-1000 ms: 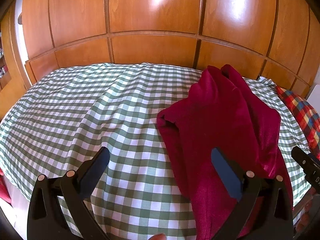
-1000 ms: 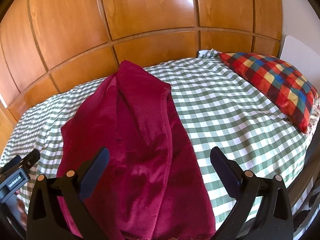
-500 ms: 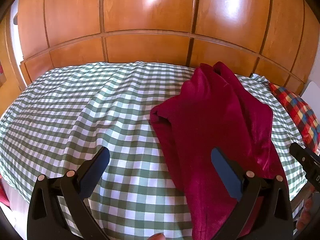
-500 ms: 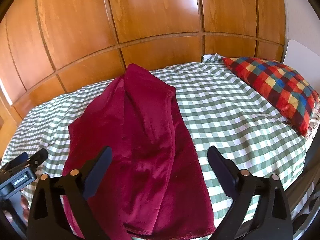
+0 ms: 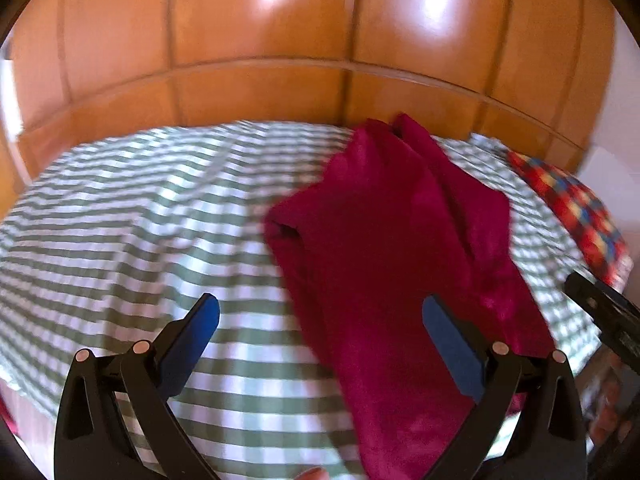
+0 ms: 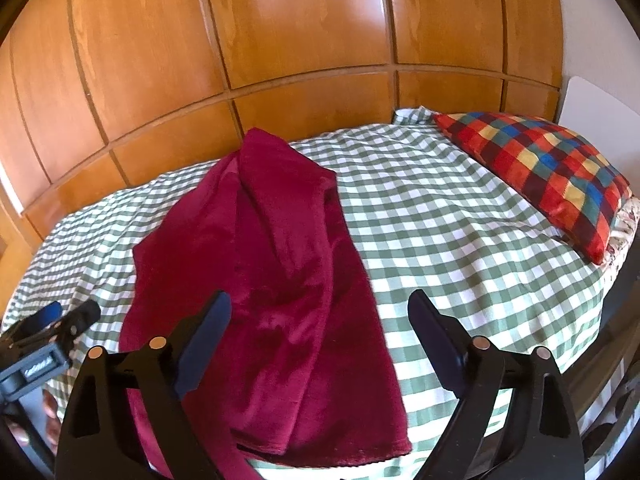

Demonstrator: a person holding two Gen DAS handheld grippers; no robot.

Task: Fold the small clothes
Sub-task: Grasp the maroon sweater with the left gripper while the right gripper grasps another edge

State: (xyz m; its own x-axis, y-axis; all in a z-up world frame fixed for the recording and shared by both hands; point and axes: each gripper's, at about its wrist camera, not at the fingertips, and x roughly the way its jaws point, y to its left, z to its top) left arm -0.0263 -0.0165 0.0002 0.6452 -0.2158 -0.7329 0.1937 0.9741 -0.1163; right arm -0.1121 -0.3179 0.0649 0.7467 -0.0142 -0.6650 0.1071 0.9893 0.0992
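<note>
We see one dark red garment of plush, velvety fabric, lying lengthwise on the bed over the green-and-white checked cover. We find it loosely folded on itself, with long soft ridges running from its narrow far end, close to the wooden wall panels, down to its broad near end. Its near hem lies flat by the bed's front edge. In the left wrist view it appears blurred, one rolled fold bulging leftward.
</note>
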